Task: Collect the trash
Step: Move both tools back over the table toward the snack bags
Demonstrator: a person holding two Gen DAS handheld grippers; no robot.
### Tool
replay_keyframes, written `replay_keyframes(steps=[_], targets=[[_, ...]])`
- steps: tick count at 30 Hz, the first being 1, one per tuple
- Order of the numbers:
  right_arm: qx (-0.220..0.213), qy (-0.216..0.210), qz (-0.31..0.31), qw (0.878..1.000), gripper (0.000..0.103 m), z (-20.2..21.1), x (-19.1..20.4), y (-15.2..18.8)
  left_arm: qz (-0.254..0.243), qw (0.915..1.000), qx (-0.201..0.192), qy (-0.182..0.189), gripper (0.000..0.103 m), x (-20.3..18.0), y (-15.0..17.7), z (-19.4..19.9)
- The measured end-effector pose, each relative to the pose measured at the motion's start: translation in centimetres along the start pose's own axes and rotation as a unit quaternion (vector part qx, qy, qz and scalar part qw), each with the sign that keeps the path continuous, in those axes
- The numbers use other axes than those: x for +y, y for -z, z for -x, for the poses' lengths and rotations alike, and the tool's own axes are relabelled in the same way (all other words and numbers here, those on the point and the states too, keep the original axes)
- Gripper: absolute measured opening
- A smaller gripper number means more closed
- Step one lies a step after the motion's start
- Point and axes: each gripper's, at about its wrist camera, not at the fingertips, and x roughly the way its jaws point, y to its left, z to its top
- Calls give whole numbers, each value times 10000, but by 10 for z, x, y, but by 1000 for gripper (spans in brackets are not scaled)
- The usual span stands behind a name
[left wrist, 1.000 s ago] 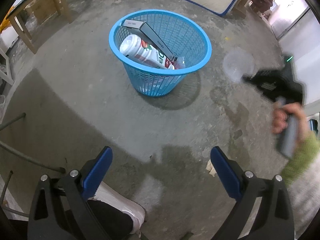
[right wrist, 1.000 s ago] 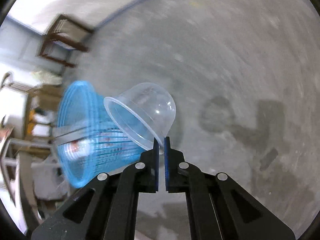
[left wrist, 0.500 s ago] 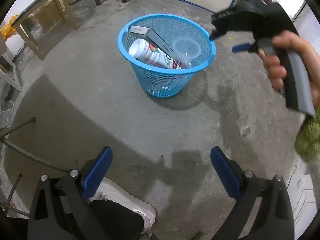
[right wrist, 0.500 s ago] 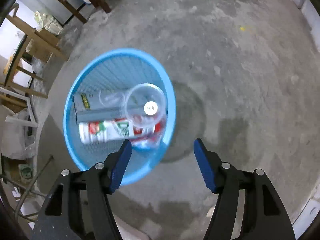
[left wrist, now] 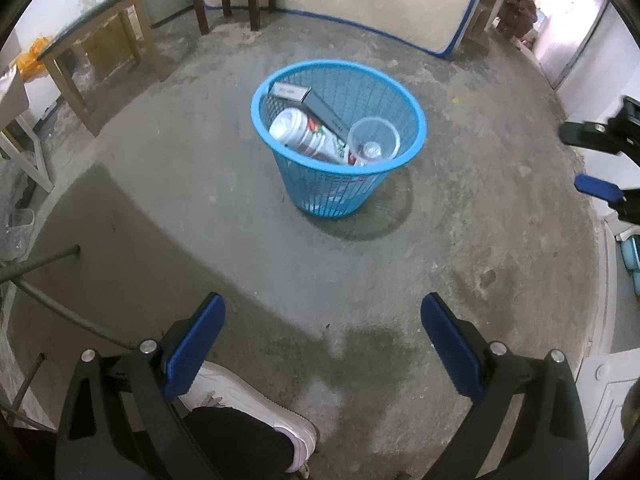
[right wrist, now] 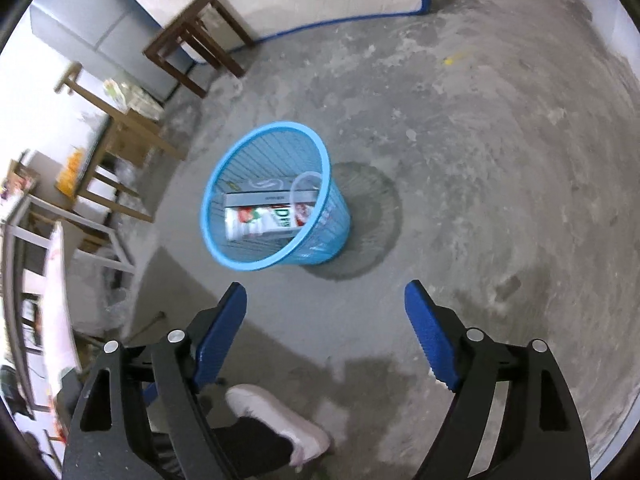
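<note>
Right gripper [right wrist: 326, 344] is opening its jaws with nothing between them, the clear plastic cup [left wrist: 374, 138] is lying inside the blue basket [left wrist: 416, 120], so finding further trash appears next.

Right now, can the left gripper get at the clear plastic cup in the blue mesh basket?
Probably yes. The left gripper is open and empty; the clear plastic cup lies uppermost at the blue mesh basket's rim, with bare floor between.
</note>
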Motion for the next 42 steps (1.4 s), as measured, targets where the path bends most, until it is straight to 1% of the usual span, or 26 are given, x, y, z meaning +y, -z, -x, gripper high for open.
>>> replay_keyframes(steps=[4,7,11,13,14,17,19,22,24,27,30,32,34,36,38,42], targets=[[-203,-248,12,9995,78,28,8,3,-294,9992,-248,75,96,-15,6,25],[-446,-405,323,9977,78,50,28,0,-524,9974,-471,164,96,-27,16,50],[-642,-769,694,9925,78,70,62,-5,-779,9935,-782,270,96,-43,31,87],[-770,-887,816,9897,78,80,77,-7,-893,9912,-939,254,96,-48,37,107],[-832,-1012,894,9873,78,86,87,-6,-967,9896,-1039,251,96,-51,39,119],[-928,-1312,1133,9805,77,102,108,-2,-1110,9851,-1312,115,96,-51,44,153],[-942,-1459,1360,9754,77,110,124,4,-1183,9816,-1499,-77,96,-47,50,176],[-895,-1600,1573,9704,78,115,140,11,-1236,9781,-1636,-360,96,-36,65,203],[-768,-1753,1755,9657,78,116,154,20,-1094,9789,-1658,-484,96,-21,78,219],[-545,-1869,2012,9600,78,112,178,34,-822,9797,-1682,-712,96,2,98,236],[-226,-2070,2320,9502,78,101,208,54,-705,9759,-1762,-1080,96,18,120,249],[92,-2276,2536,9401,78,91,234,72,-576,9726,-1819,-1325,96,27,134,258],[361,-2403,2783,9292,78,82,258,91,-347,9679,-1914,-1593,96,39,149,268],[653,-2557,3074,9142,78,70,289,113,-115,9619,-2013,-1847,96,50,161,279],[906,-2660,3282,9018,78,61,315,131,214,9549,-2117,-2070,96,68,173,292],[1364,-2827,3585,8792,78,44,362,163,880,9400,-2298,-2362,96,101,191,316]])
